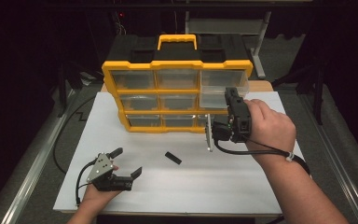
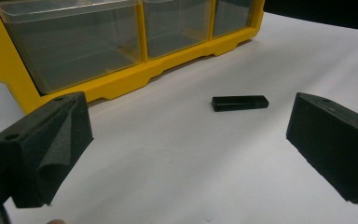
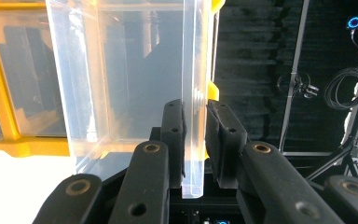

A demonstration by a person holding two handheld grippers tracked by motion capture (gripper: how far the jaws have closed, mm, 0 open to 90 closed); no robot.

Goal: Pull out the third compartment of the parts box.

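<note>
A yellow organizer [image 1: 177,64] with clear drawers stands at the back of the white board. Its right-hand drawer in the middle row [image 1: 213,97] sticks out from the frame. My right gripper [image 1: 230,94] is shut on a clear wall of that drawer [image 3: 135,79], with one jaw on each side of the wall, seen close in the right gripper view [image 3: 196,128]. A small black block [image 1: 173,158] lies flat on the board. My left gripper [image 1: 127,162] rests open near the front left, its jaws pointing toward the block [image 2: 240,102], which lies ahead of them.
The white board [image 1: 191,191] covers the table. A black cable [image 1: 60,140] trails off its left side. The organizer's yellow base [image 2: 121,81] stands just beyond the left gripper. Dark stands and cables hang behind the organizer on the right.
</note>
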